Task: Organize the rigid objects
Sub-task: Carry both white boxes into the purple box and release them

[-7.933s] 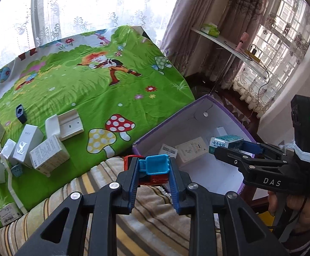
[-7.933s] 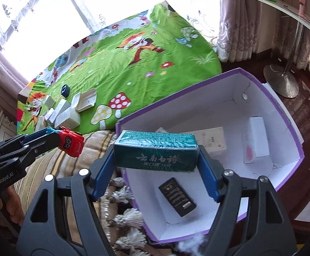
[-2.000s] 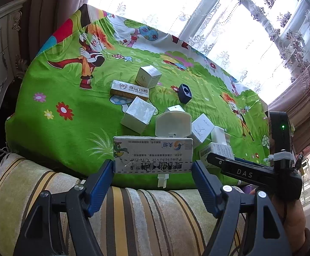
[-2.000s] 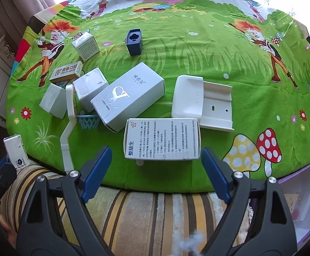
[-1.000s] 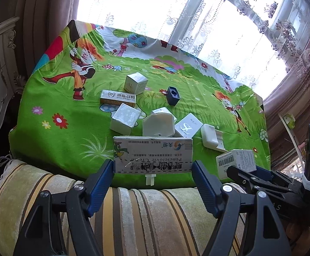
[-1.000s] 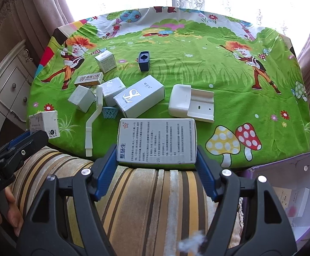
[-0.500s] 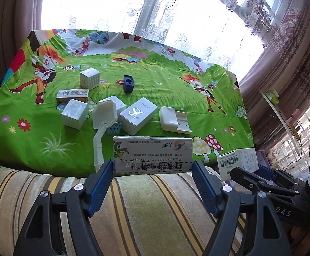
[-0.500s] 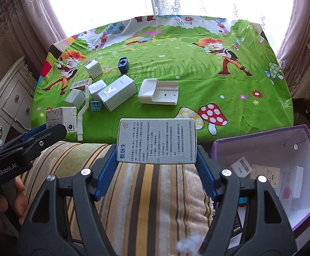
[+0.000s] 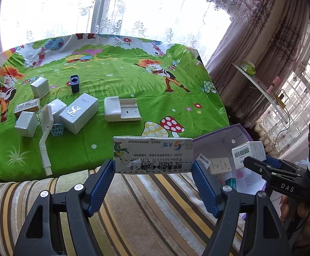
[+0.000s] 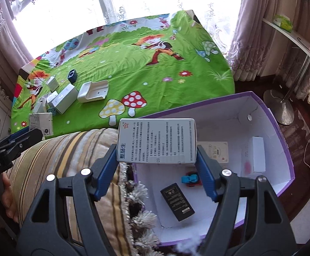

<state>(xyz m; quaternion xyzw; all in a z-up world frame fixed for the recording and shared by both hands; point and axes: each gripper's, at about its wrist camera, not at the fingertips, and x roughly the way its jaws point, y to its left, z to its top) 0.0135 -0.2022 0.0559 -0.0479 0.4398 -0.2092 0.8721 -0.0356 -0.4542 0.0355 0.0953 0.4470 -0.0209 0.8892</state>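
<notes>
My left gripper (image 9: 152,164) is shut on a white and green medicine carton (image 9: 152,149), held endwise above the striped cushion (image 9: 146,209). In the right wrist view my right gripper (image 10: 156,152) is shut on a white box with printed text (image 10: 157,140), which hangs over the near left corner of the open purple storage box (image 10: 282,132). Inside that box lie a black flat pack (image 10: 177,201), a blue and red toy car (image 10: 190,179), a white box (image 10: 257,156) and a flat card (image 10: 213,151). The left wrist view shows the right gripper (image 9: 259,164) and its box over the purple box (image 9: 219,132).
On the green cartoon cloth (image 9: 133,79) lie several white boxes, among them a logo box (image 9: 79,113), a white holder (image 9: 120,109), a dark blue box (image 9: 74,83) and a long white handle (image 9: 46,136). A shelf (image 10: 293,36) and curtains stand at the right.
Both grippers swung right with their boxes still held. The purple box has come into view, now below the right gripper and at the right of the left wrist view.
</notes>
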